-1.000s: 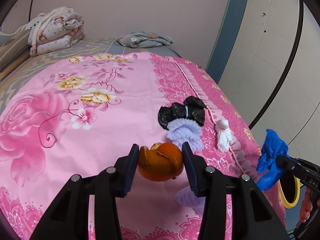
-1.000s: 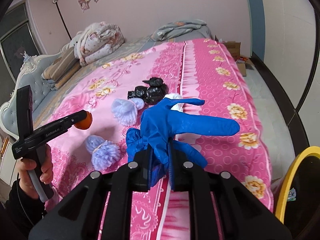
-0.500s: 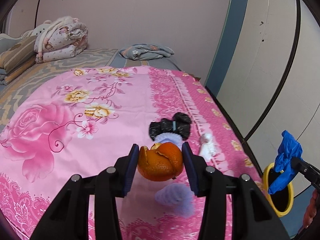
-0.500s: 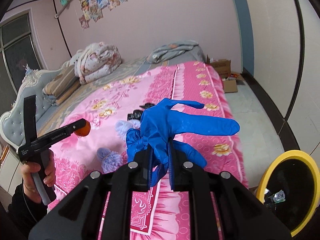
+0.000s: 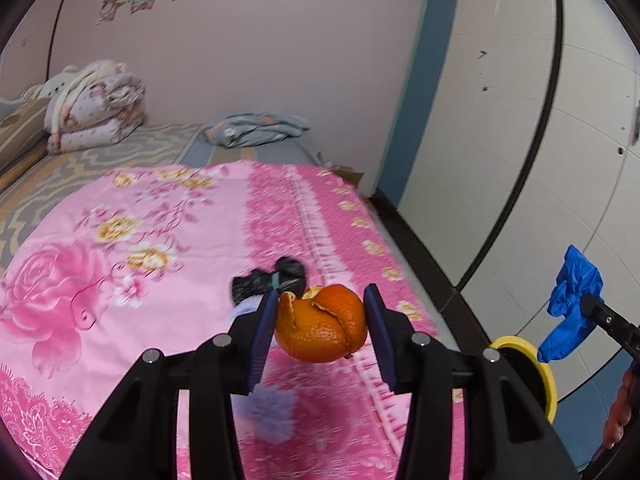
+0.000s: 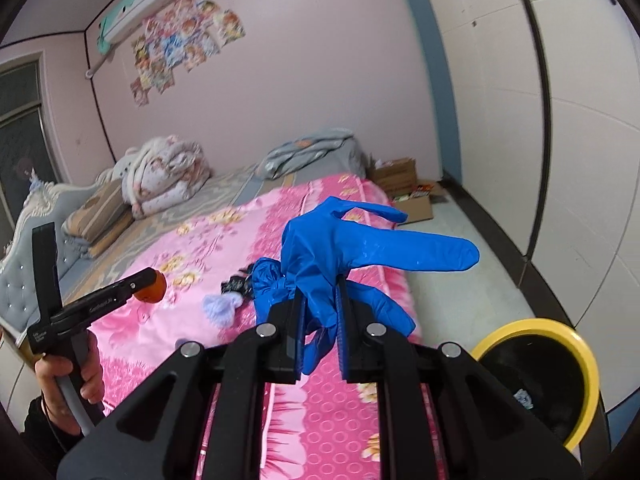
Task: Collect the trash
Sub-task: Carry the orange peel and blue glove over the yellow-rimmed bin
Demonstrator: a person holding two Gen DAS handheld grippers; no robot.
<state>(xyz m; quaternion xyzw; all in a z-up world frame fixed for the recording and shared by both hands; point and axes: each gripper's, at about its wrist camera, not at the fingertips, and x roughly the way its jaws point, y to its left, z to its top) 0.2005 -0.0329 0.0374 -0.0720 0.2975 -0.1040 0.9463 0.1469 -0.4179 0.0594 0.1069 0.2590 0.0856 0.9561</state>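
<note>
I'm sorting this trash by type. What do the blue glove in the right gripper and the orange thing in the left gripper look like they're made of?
The blue glove looks like thin nitrile or latex: smooth, slightly glossy, limp and crumpled, one finger sticking out puffed. The orange thing looks like citrus peel, so organic: dimpled matte skin, split with curled edges; whether fruit remains inside cannot be told.

Folded quilt [image 5: 94,106], posters [image 6: 180,46], cardboard box [image 6: 412,196].
</note>
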